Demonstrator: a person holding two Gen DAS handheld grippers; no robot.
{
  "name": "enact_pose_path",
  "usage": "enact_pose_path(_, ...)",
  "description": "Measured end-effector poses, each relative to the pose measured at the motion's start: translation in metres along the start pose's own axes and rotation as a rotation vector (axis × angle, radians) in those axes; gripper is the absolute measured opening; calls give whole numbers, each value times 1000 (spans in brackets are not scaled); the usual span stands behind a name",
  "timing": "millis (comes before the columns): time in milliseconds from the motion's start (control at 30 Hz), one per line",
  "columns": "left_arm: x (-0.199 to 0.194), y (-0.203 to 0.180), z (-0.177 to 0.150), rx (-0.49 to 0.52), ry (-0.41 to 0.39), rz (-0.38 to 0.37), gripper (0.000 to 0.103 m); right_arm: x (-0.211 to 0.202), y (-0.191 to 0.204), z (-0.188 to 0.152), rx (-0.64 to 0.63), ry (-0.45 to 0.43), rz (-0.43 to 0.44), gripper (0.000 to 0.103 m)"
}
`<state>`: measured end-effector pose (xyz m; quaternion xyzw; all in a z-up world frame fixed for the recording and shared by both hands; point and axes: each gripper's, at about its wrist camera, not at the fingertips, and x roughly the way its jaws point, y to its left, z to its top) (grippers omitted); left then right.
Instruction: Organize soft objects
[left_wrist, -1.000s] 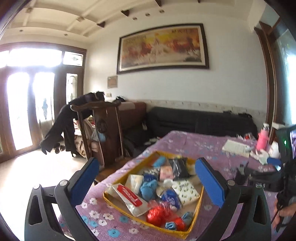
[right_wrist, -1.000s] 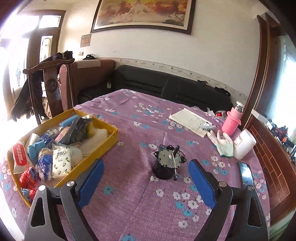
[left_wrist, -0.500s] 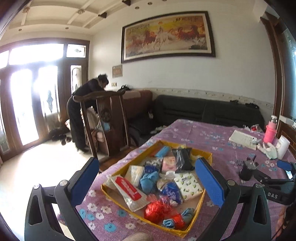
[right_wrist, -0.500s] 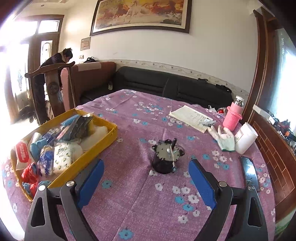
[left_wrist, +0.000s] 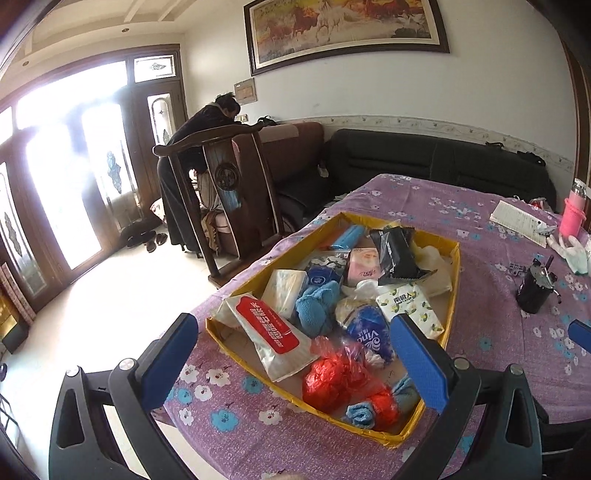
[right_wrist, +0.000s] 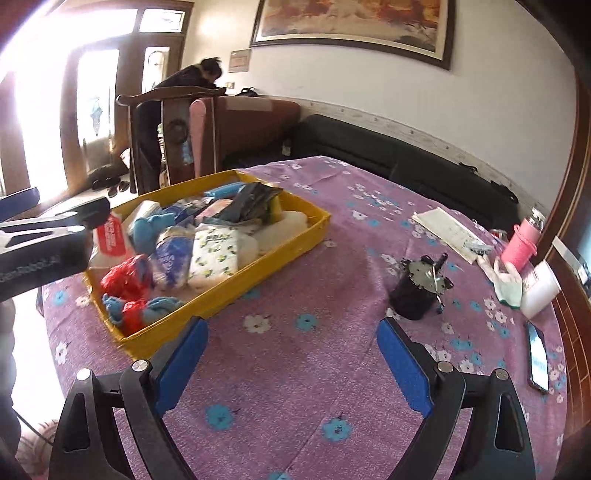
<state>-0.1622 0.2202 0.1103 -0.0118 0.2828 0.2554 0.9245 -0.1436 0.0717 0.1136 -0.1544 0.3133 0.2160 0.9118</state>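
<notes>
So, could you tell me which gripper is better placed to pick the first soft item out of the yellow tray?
Left. The left gripper is open directly over the yellow tray, framing the red plastic bag. The right gripper faces bare tablecloth beside it.

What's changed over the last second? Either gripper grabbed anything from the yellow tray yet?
Nothing grabbed. The left gripper has moved closer over the near end of the yellow tray, above the red bag. The right gripper shifted slightly over the bare tablecloth. Both stay open and empty; the tray's contents and the black cup are unmoved.
</notes>
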Motion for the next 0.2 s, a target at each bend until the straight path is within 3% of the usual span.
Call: enact_pose_path(200, 5, -5, 0, 24, 54, -33, 103, -2, -10, 0, 17, 1, -8, 95)
